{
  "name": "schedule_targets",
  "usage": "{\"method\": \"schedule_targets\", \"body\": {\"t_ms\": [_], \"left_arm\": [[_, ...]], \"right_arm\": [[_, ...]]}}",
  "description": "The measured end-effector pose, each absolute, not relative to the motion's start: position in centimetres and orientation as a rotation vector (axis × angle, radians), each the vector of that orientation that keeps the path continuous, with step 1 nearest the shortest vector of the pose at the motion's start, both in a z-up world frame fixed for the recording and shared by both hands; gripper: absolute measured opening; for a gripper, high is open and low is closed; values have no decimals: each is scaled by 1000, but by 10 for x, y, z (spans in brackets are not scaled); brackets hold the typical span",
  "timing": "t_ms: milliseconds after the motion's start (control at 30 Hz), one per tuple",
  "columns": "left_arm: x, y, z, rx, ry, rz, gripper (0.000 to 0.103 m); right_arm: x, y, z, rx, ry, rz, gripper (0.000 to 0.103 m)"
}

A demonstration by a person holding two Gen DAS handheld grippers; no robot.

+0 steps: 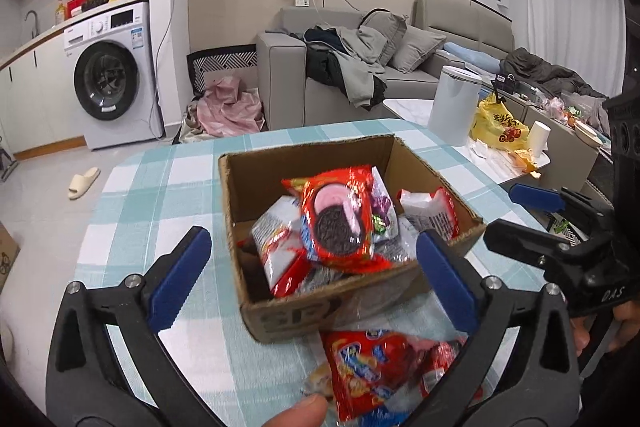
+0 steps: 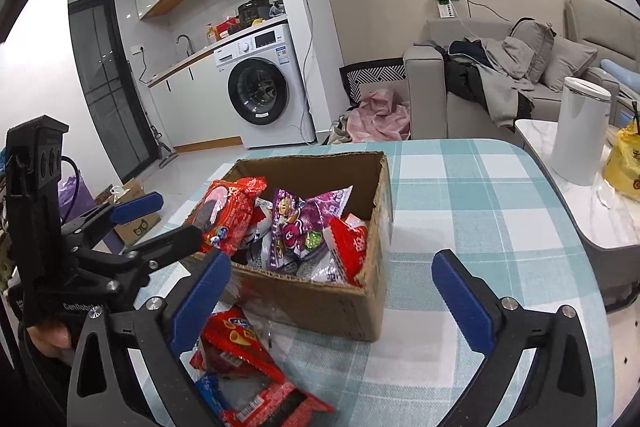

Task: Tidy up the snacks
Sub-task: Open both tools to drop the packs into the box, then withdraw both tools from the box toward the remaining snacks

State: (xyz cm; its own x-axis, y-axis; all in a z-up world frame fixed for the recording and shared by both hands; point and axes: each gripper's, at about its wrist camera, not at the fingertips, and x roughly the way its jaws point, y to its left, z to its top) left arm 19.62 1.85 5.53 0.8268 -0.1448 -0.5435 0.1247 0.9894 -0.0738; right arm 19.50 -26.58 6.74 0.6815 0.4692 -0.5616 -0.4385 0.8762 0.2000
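Hovering over cardboard box (image 1: 348,303) on checked tablecloth (image 1: 160,187): left gripper (image 1: 316,267) and right gripper (image 2: 332,291) both w/ jaws wide apart, nothing clamped. Cookie pack (image 1: 340,219) sits atop the heap inside, prob. so snacks stay corralled. Loose red packets (image 2: 240,351) lie just in front of box, partly cut off by frame; labels too blurred to read.

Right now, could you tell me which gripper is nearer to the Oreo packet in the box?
Left. The left gripper frames the Oreo packet just beyond its open fingertips; the right gripper sits further right.
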Motion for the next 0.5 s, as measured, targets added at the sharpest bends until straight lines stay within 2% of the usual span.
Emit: {"method": "schedule_targets", "body": {"t_ms": [500], "left_arm": [[142, 25, 52, -35, 599, -85, 102]], "right_arm": [[169, -272, 54, 36, 747, 512, 102]]}}
